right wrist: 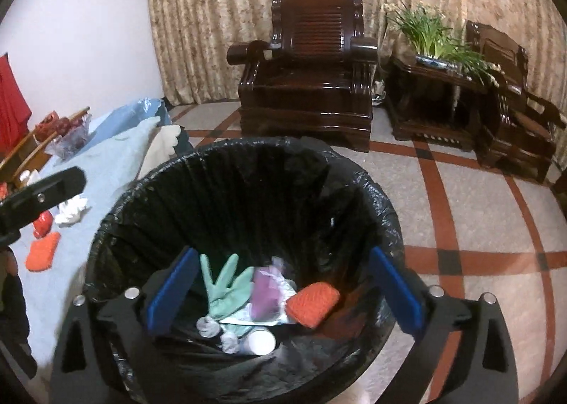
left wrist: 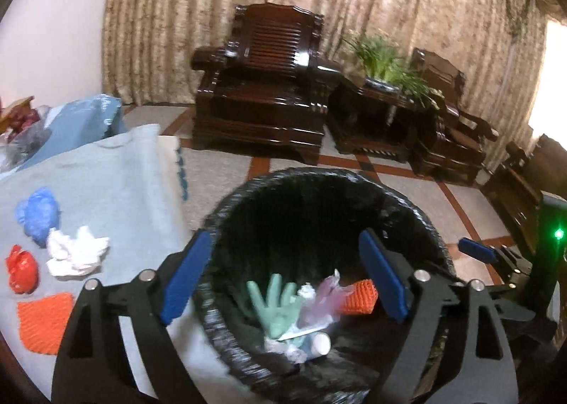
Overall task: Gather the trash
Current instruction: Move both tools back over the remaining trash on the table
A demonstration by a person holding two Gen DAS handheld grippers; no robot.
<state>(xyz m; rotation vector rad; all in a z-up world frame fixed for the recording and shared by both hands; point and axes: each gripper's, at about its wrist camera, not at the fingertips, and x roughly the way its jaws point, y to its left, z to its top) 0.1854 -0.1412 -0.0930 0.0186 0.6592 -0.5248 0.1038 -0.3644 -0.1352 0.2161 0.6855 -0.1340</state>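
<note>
Left tool (left wrist: 283, 280): blue pads spread wide, nothing between them, tilted downward over the mouth of the lined trash bin (left wrist: 407, 202).

Right tool (right wrist: 283, 292): blue pads likewise wide apart and empty, angled down into the same bin, just right of the left tool; one blue fingertip (left wrist: 476, 251) shows past the bin's right rim in the left wrist view.

no readable text, labels, brands, numbers anywhere
</note>
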